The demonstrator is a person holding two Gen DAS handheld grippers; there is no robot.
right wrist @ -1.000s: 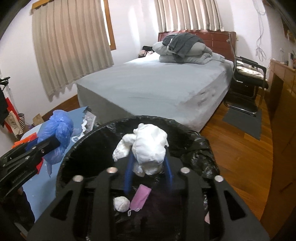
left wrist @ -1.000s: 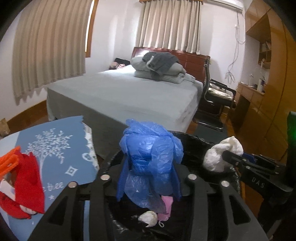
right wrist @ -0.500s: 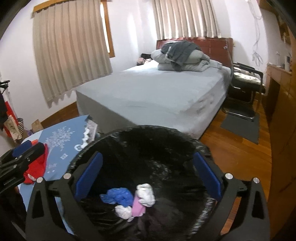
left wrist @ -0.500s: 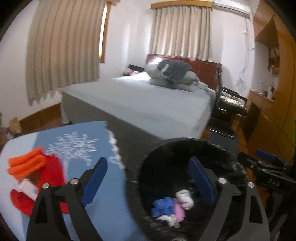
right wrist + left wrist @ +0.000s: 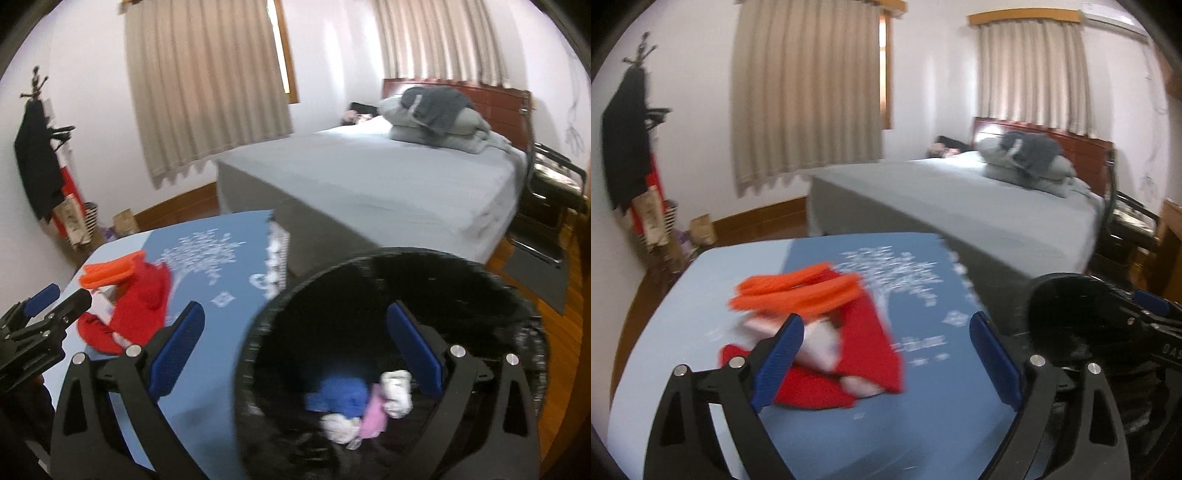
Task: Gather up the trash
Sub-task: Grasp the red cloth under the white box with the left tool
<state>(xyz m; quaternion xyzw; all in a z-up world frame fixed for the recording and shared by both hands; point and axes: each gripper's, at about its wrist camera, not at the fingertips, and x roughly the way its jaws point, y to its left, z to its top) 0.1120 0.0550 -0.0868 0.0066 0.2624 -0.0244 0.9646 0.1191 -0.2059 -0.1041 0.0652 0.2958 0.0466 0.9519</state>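
Judging by the scene, a drop is done and the step in hand is going for more trash. The left gripper point(image 5: 886, 354) stands released and empty over the table point(image 5: 701, 295), facing the red pile point(image 5: 864, 354) left of the bin point(image 5: 517, 295). The right gripper point(image 5: 295, 350), also released and holding nothing, straddles the bin's left rim. Inside the bin lie four pieces: one blue bag point(image 5: 340, 395), two white wads point(image 5: 397, 391) and one pink scrap point(image 5: 373, 417). On the table I count one red pile topped with orange; blur hides its parts. Next, the left gripper likely must reach down onto that pile and close.
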